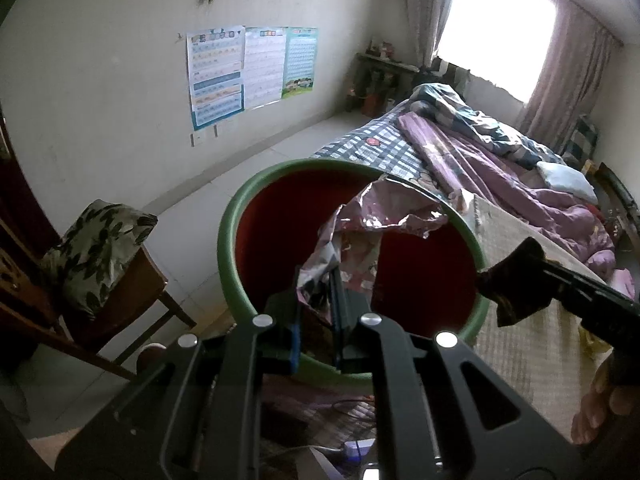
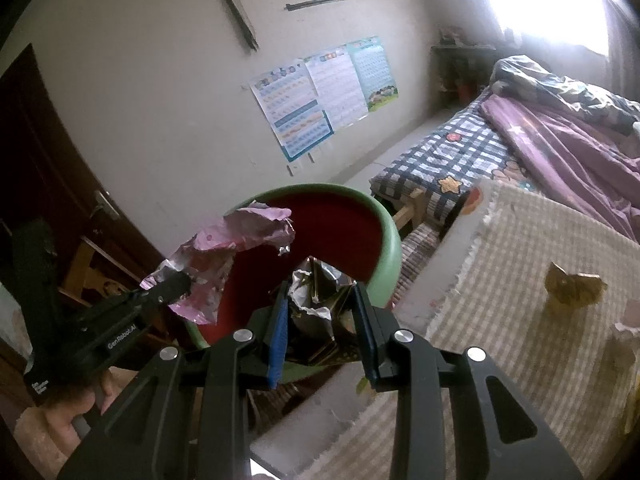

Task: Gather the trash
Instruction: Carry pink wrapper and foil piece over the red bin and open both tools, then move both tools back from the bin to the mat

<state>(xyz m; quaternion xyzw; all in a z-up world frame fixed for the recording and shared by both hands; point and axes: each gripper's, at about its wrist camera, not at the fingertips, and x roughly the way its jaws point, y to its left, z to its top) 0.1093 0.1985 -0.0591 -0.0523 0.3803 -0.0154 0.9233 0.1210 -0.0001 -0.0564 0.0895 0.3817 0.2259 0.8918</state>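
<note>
Bedroom; green bin point(image 1: 228, 240) ahead of my tongs. Left gripper point(image 1: 316, 300) pinches pink wrapper point(image 1: 360, 220); right gripper point(image 2: 324, 320) clamps dark wrapper point(image 2: 316, 300).

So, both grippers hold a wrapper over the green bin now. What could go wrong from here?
1. The pink wrapper is wide and drapes over the green bin rim; released now, it may catch there or slide outside.
2. The dark wrapper in the right gripper sits near the rim's near edge and could drop short.
3. A crumpled brown piece on the mat may be forgotten.
</note>
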